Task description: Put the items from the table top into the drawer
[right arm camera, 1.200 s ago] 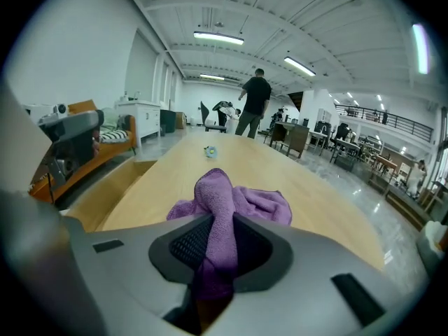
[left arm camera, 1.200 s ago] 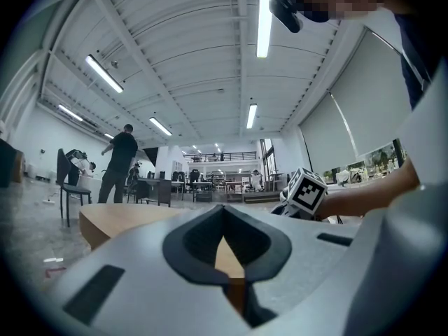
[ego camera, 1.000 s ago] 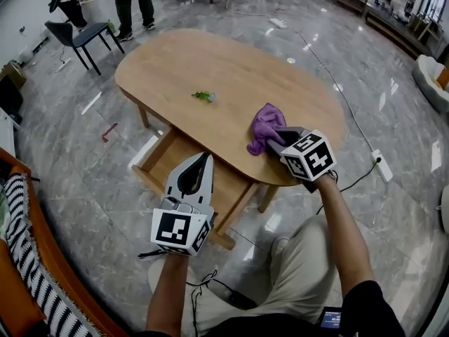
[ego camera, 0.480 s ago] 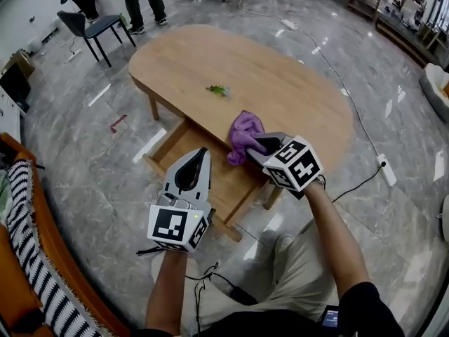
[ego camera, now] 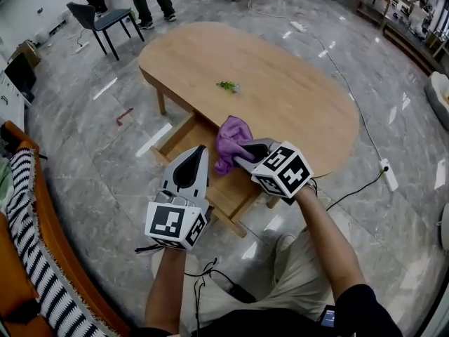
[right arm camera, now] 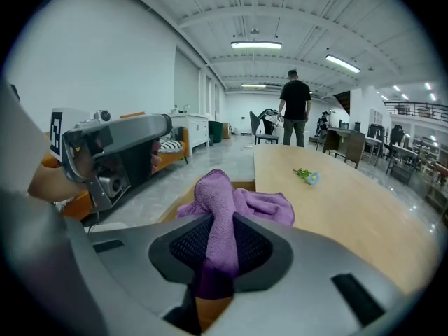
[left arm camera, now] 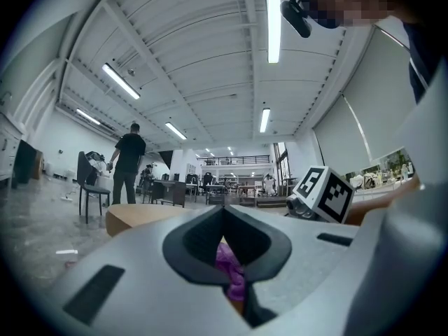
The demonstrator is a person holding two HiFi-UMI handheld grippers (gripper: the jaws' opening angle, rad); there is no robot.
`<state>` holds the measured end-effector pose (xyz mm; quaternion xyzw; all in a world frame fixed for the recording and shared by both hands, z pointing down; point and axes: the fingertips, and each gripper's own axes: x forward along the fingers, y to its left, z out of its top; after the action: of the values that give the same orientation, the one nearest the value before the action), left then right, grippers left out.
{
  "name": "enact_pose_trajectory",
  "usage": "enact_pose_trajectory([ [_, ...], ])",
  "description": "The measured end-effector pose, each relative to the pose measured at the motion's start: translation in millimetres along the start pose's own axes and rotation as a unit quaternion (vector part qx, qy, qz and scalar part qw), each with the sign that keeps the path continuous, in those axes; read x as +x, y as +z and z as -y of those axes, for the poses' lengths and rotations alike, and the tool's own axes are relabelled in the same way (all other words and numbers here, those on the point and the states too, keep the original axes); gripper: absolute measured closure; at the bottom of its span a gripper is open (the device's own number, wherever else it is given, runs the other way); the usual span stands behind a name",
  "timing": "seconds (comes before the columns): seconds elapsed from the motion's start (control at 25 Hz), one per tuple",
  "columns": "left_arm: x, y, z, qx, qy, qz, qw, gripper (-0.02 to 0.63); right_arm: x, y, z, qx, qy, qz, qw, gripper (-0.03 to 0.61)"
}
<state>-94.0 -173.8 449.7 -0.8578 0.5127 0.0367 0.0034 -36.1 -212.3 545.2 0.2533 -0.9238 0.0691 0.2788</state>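
Glossy grey marble floor (ego camera: 77,160), black chair (ego camera: 105,21) at far left, orange sofa (ego camera: 8,279) with striped throw (ego camera: 31,251) at near left, white ribbed ceiling (left arm camera: 175,47) with lit strip lights (left arm camera: 273,23), plain white wall (right arm camera: 105,68).

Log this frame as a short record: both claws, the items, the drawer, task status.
right claw: shut on purple cloth, held at the table edge over the drawer
left claw: shut, empty, near the drawer's front
drawer: pulled open under the table
table top: one small flower sprig
task status: cloth not yet released; sprig untouched
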Motion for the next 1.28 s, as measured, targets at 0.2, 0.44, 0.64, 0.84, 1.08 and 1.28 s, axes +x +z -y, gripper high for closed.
enact_pose_trajectory([
  [0.2, -6, -3, -6, 0.001, 0.006, 0.000, 1.0000, 0.611, 13, -1, -19, -0.006, 0.019, -0.008, 1.000, 0.488],
  [0.44, -12, -7, -11, -0.001, 0.013, -0.001, 0.9999, 0.611, 30, -12, -43, -0.021, 0.040, -0.033, 0.998, 0.486],
  [0.64, -16, -8, -19, -0.006, 0.022, 0.000, 0.9997, 0.611, 47, -26, -55, -0.025, 0.054, -0.060, 0.996, 0.486],
  [0.84, -18, -14, -25, -0.010, 0.027, -0.002, 0.9996, 0.611, 60, -42, -61, -0.035, 0.062, -0.091, 0.993, 0.486],
  [1.08, -16, -18, -27, -0.010, 0.027, -0.007, 0.9996, 0.611, 68, -55, -63, -0.049, 0.061, -0.111, 0.991, 0.483],
  [1.28, -16, -17, -28, -0.012, 0.029, -0.008, 0.9995, 0.611, 67, -50, -60, -0.049, 0.055, -0.101, 0.992, 0.461],
])
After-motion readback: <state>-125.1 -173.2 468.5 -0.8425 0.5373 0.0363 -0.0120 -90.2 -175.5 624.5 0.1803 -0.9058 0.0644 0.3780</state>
